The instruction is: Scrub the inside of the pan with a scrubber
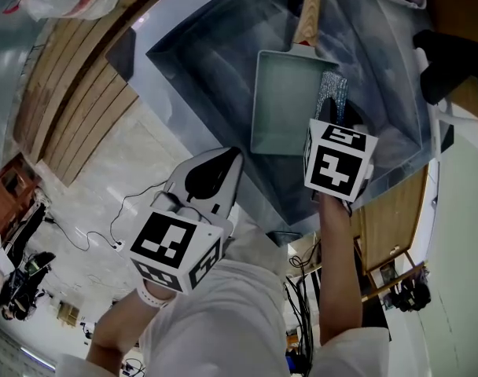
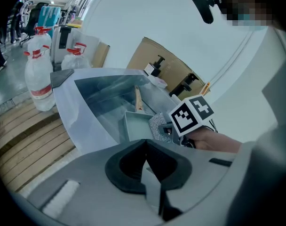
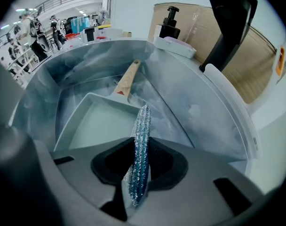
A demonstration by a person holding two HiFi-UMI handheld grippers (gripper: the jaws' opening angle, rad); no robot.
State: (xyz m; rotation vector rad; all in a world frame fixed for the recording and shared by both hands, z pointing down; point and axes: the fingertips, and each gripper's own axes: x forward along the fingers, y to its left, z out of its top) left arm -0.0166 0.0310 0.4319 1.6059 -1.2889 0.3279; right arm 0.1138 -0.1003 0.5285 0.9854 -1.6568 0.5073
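Steel sink (image 1: 215, 61) holds the pan (image 1: 282, 104); right gripper (image 3: 137, 171), clamping the scrubber (image 3: 142, 131) near its rim, likely must next descend inside; left gripper (image 2: 145, 166) closed, empty.

No writing is legible anywhere. The bottles (image 2: 39, 74) carry blurred red labels, and the orange sticker (image 3: 280, 60) is too small to read.

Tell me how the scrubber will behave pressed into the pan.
Thin and clamped edge-on in the right gripper, the scrubber will probably flex or fold under pressure. Its glittery mesh looks light and rough, so likely drags on the pan rather than slipping.
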